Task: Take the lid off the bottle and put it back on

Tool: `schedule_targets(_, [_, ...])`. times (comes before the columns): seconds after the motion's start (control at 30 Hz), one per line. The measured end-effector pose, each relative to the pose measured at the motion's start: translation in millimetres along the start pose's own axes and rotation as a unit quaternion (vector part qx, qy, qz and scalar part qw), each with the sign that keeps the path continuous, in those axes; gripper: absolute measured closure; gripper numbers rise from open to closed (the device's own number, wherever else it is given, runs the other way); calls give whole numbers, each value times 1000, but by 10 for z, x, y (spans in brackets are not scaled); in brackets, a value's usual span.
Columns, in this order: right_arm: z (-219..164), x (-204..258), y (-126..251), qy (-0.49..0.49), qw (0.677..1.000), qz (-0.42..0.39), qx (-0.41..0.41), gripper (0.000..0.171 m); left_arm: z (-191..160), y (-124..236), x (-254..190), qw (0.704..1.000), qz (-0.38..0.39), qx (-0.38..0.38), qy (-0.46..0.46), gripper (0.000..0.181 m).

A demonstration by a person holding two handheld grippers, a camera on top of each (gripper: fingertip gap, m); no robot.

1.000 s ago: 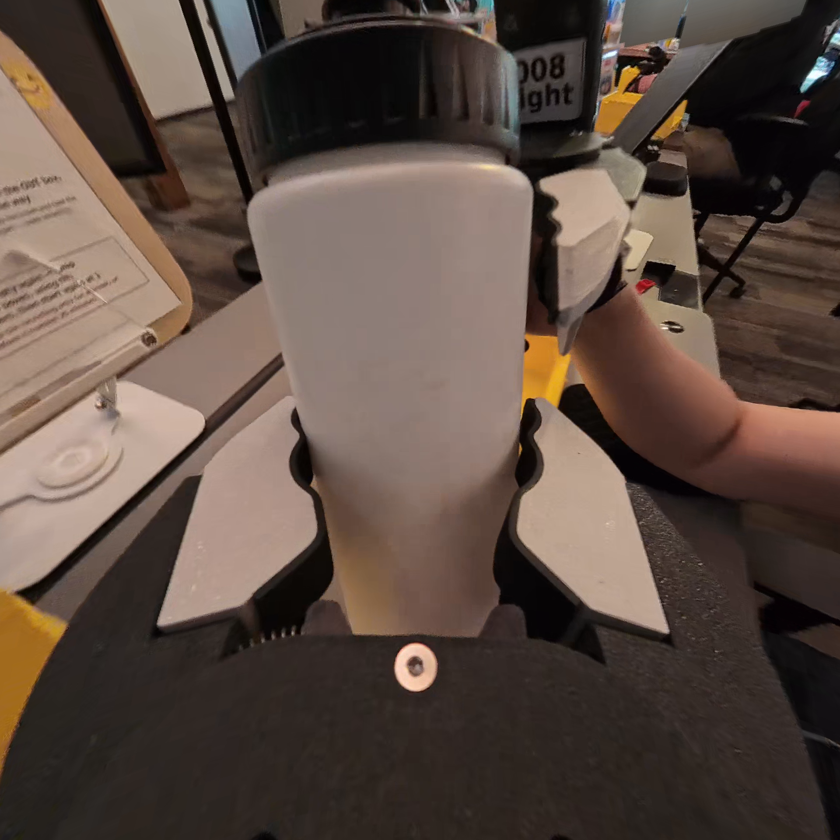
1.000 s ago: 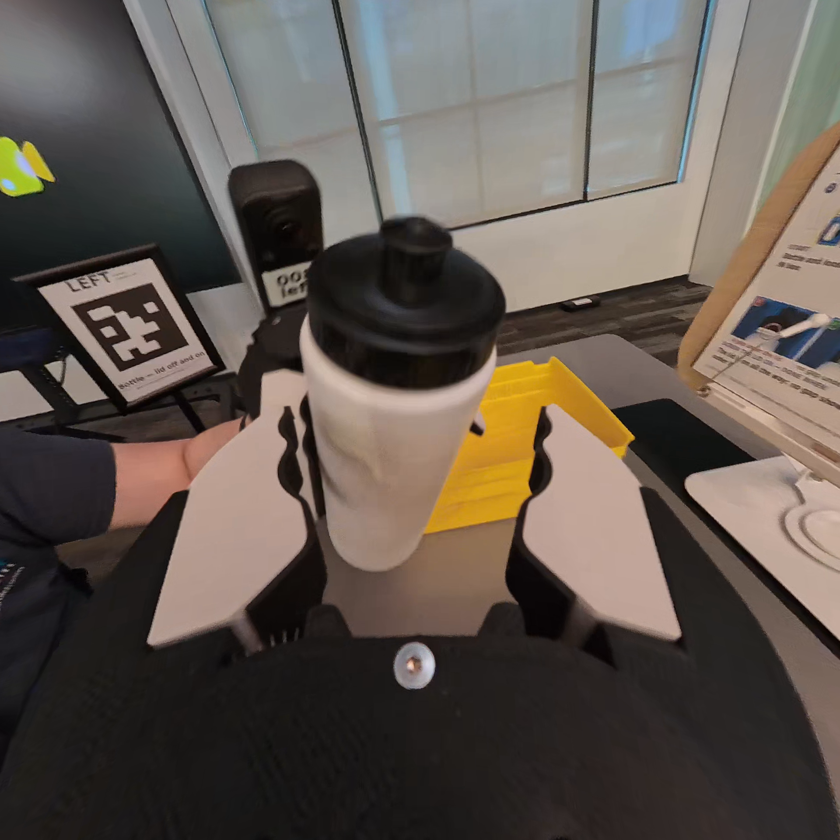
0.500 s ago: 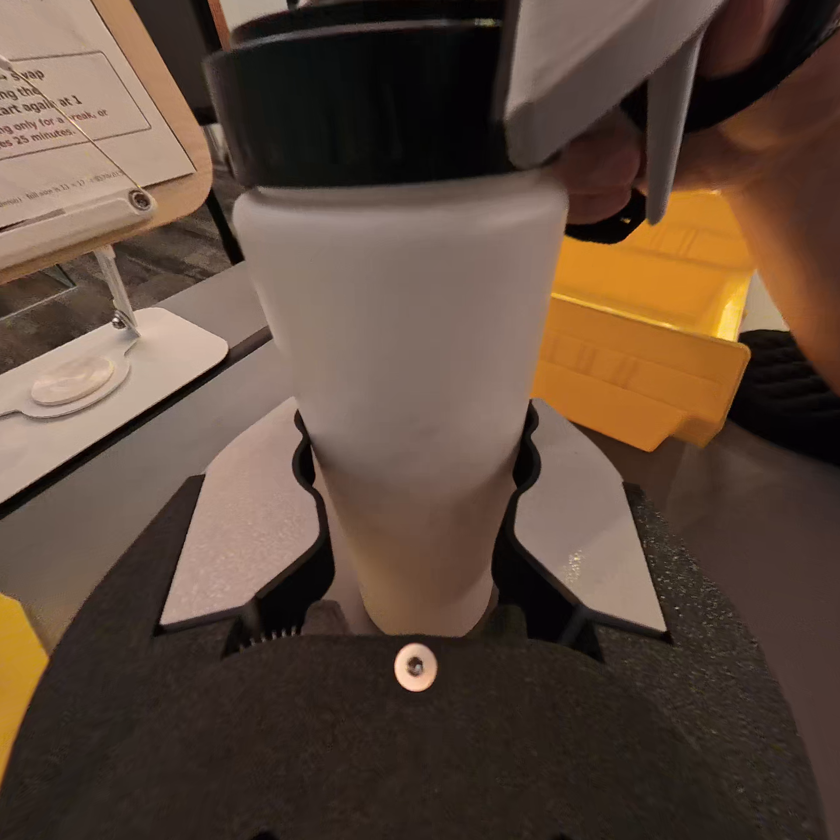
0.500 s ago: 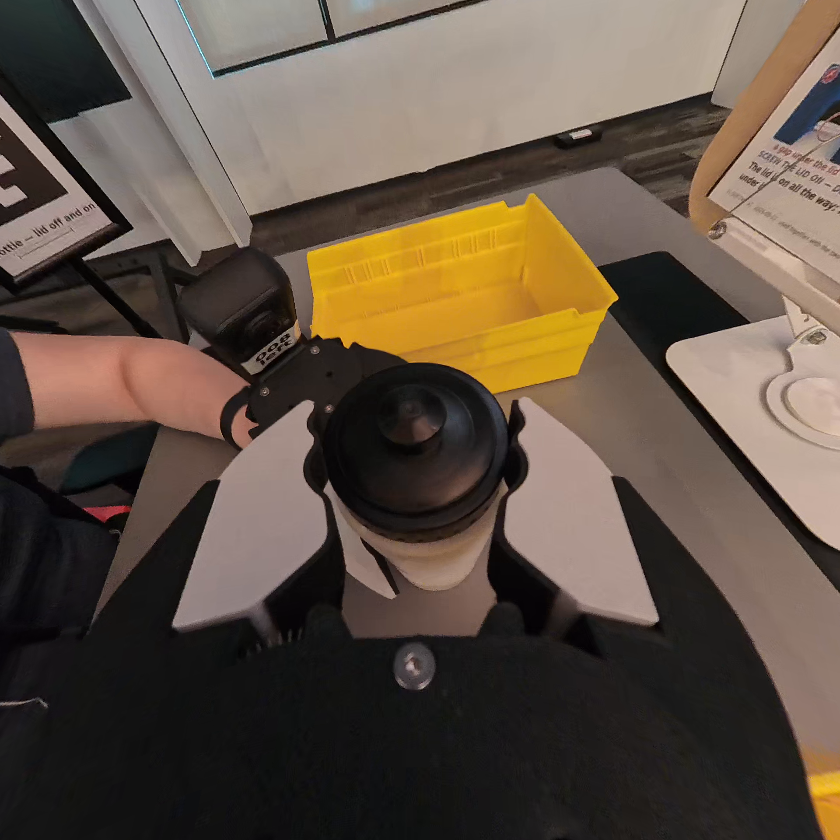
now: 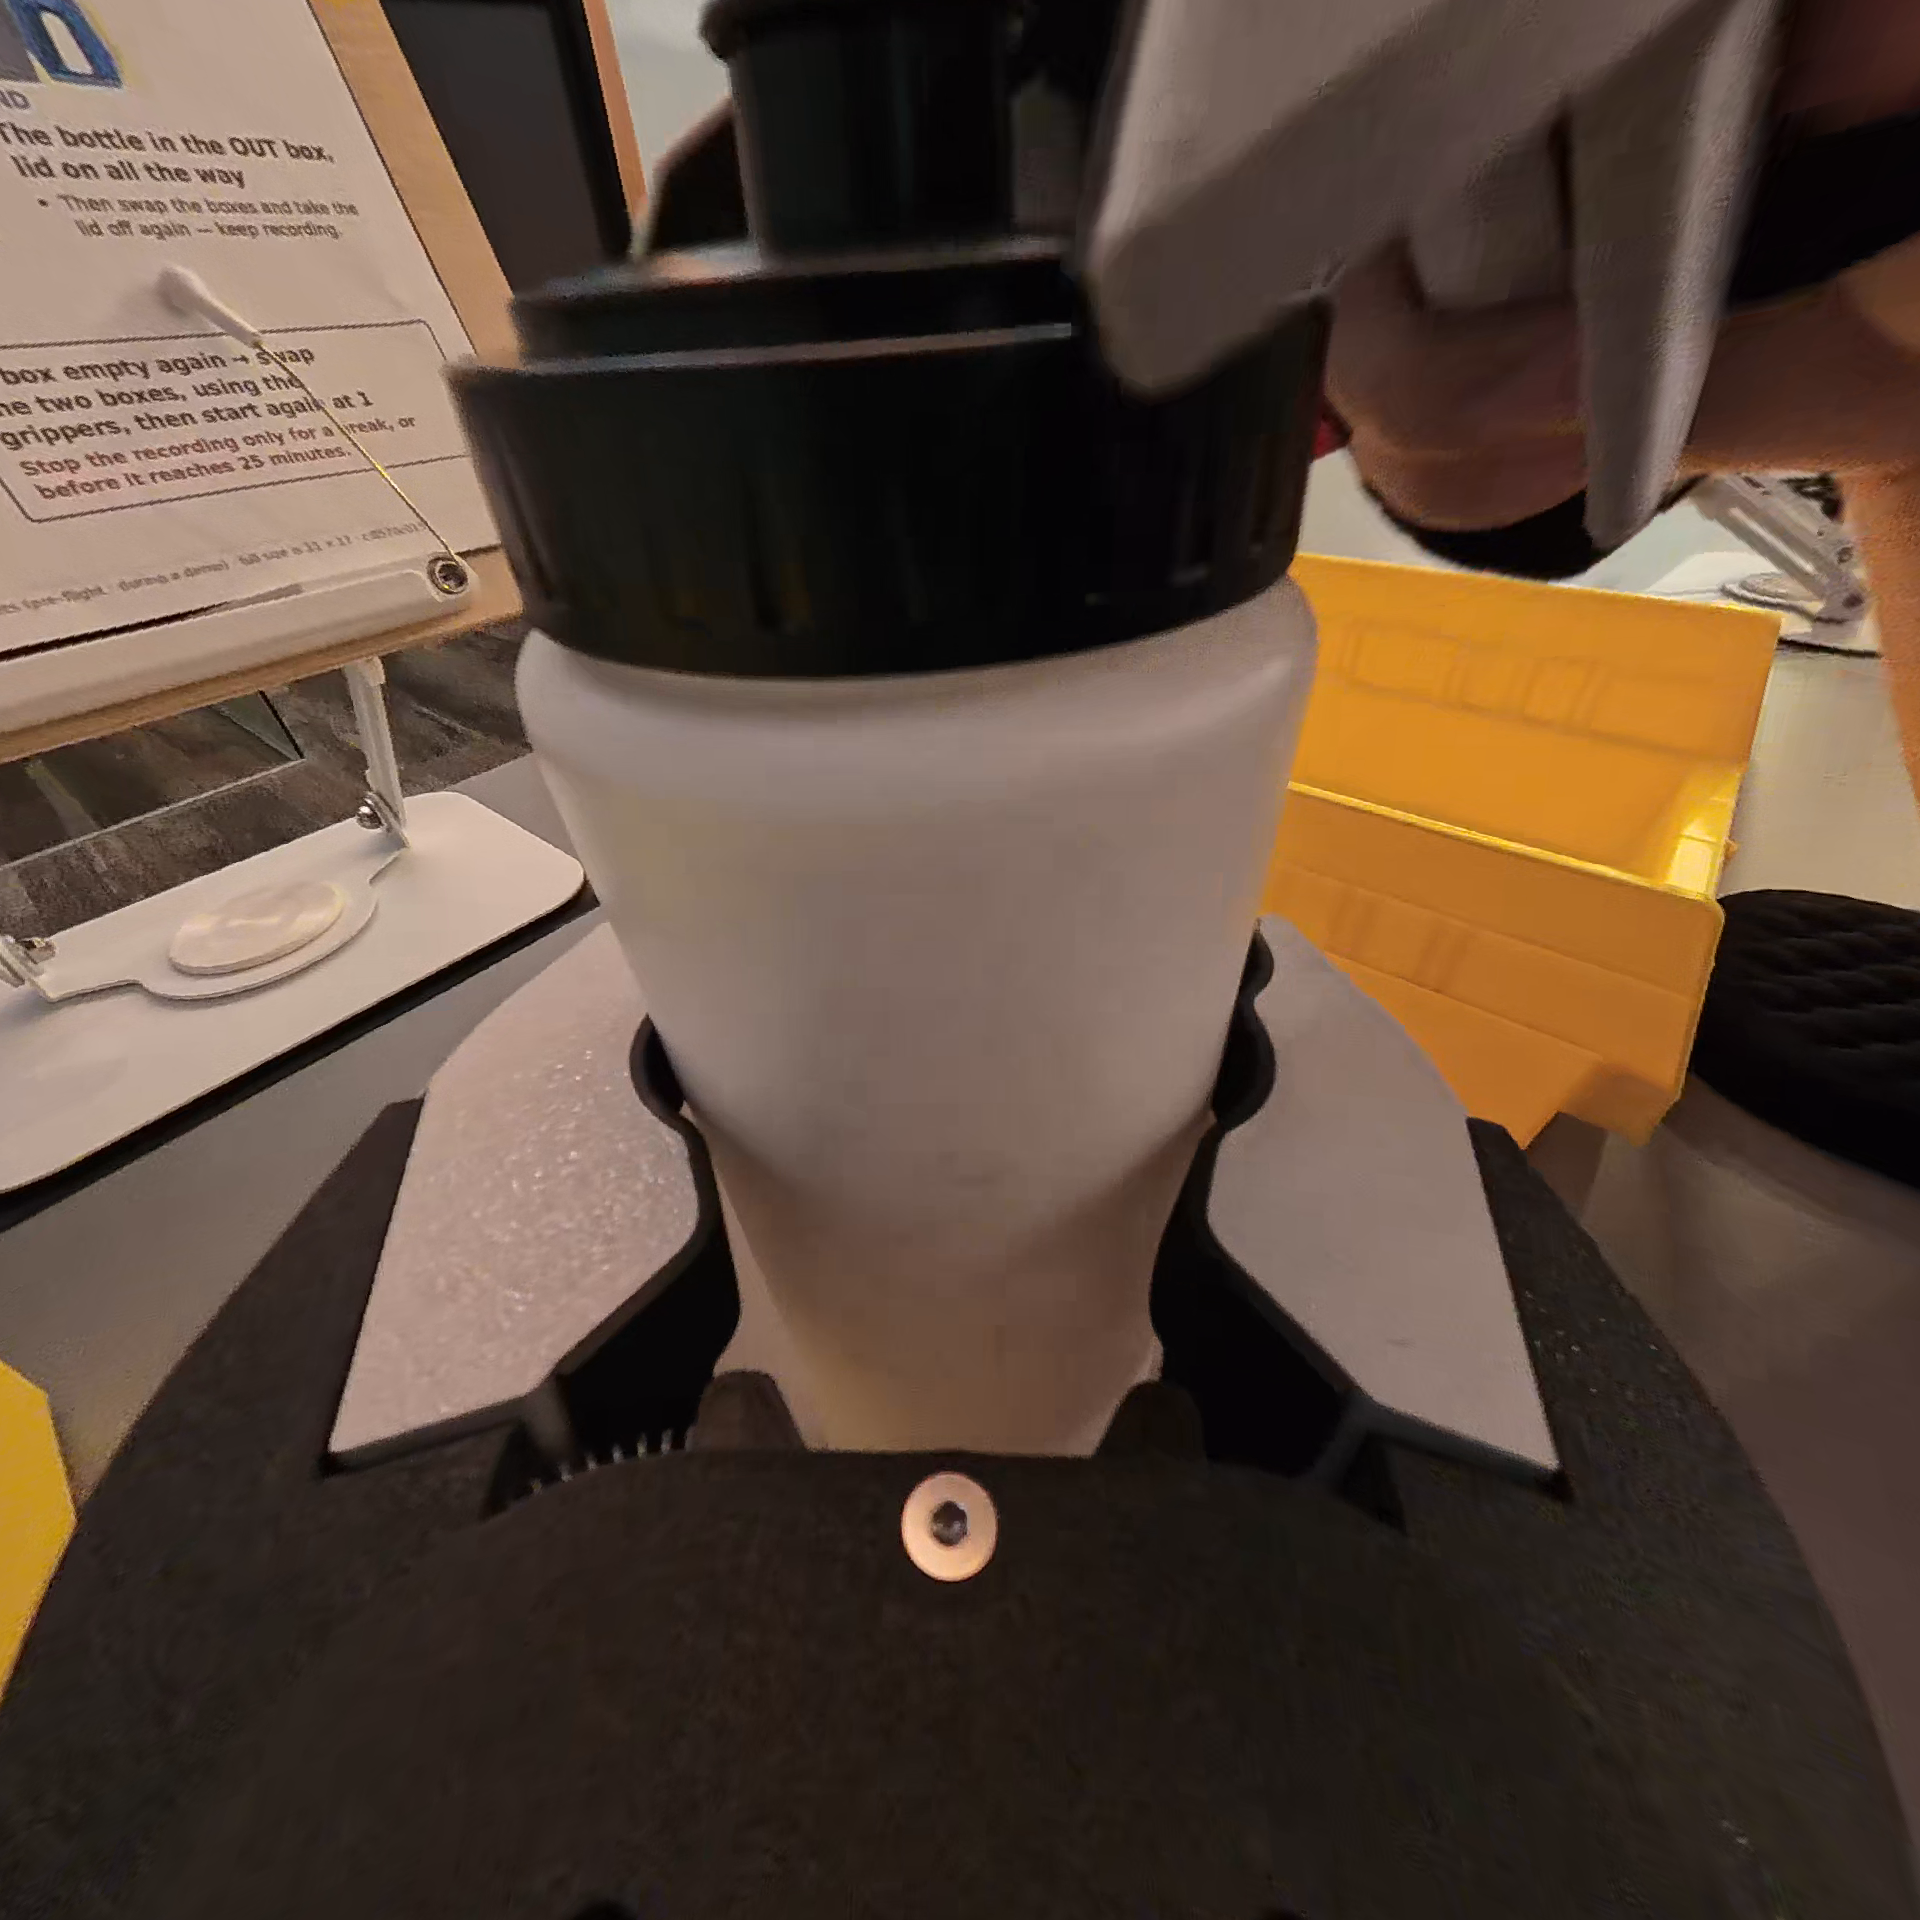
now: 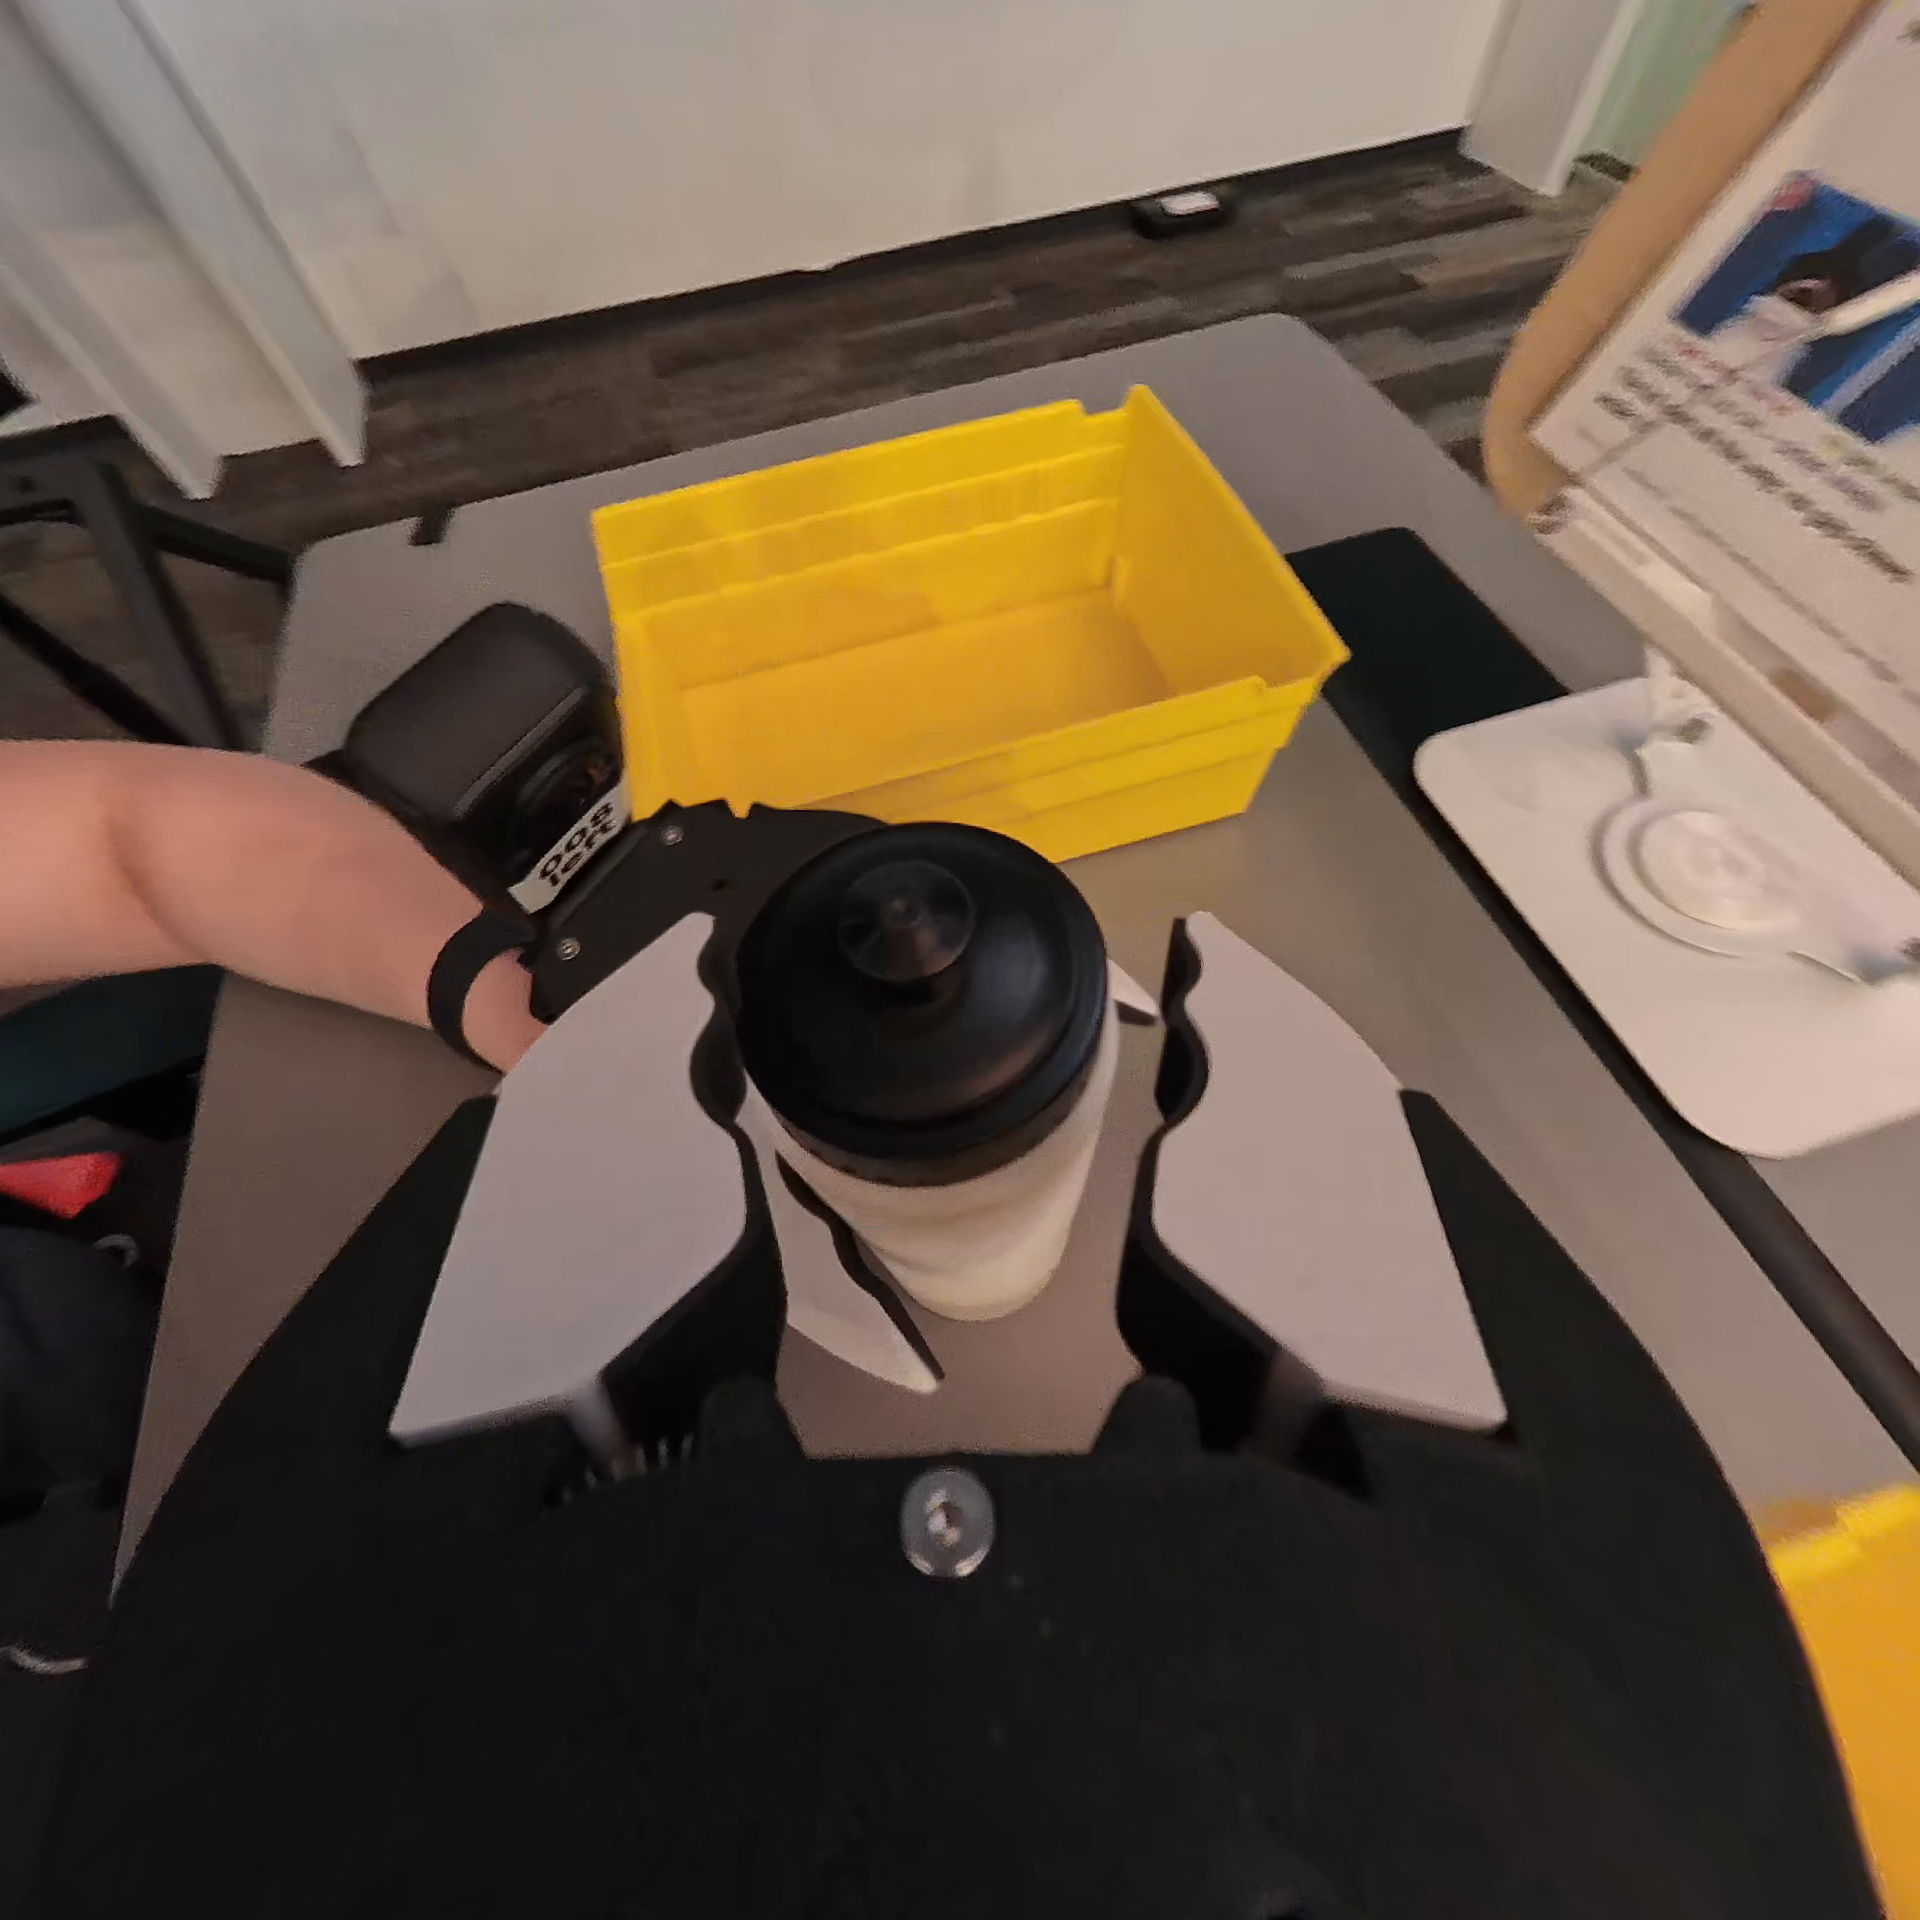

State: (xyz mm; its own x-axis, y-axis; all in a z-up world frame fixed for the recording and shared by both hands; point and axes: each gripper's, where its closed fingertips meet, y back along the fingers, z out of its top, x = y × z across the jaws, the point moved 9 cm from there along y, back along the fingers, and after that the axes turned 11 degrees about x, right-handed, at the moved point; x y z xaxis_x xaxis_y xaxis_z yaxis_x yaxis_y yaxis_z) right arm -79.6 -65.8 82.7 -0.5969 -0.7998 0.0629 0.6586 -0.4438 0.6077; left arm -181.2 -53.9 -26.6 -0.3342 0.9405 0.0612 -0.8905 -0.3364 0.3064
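A white bottle (image 5: 914,935) with a black lid (image 5: 883,499) screwed on stands between the fingers of my left gripper (image 5: 951,997). Both pads lie against the lower body, so the left gripper is shut on the bottle. In the right wrist view my right gripper (image 6: 945,930) looks down on the lid (image 6: 920,997). Its left pad (image 6: 717,1039) touches the rim. A strip of table shows between the lid and the right pad (image 6: 1179,1039), so it does not clamp the lid. One right finger (image 5: 1351,156) overlaps the lid's top corner in the left wrist view.
A yellow bin (image 6: 935,707) stands behind the bottle on the grey table (image 6: 1299,883). A sign on a white base (image 6: 1662,883) is on the right, with a black mat (image 6: 1423,644) beside it. A person's arm (image 6: 208,862) comes in from the left. Another yellow bin corner (image 6: 1849,1662) is at the near right.
The right gripper came over the lid and closed around it. Now it has drawn back, and the lid sits off-centre with a gap at the right pad. The left fingers stand wider, still on the bottle.
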Motion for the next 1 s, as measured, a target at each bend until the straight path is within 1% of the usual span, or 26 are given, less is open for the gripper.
schedule_targets(0.07, [15, 35, 73, -13, 999, -28, 8, 99, -2, 2, -5, 1000, 3, -1, 1, 80])
schedule_targets(0.13, [12, 77, 77, -27, 999, -31, 26, 102, -5, 2, -11, 1000, 9, -3, 3, 80])
schedule_targets(0.2, [16, 120, 56, -41, 998, -22, 35, 100, -4, 2, -17, 1000, 14, -2, 5, 80])
schedule_targets(0.3, [-2, 145, -13, -52, 996, -40, 62, 97, 3, 2, -34, 1000, 23, 6, 7, 80])
schedule_targets(0.4, [14, 155, -43, -61, 995, -48, 57, 97, 5, 7, -45, 999, 31, 12, 10, 80])
schedule_targets(0.7, [6, 109, -12, -24, 996, -39, 74, 97, 20, -18, -27, 1000, 18, 21, 7, 81])
schedule_targets(1.0, [-39, 35, 41, 1, 997, -4, 73, 99, 27, -34, -6, 1000, -13, 18, 4, 82])
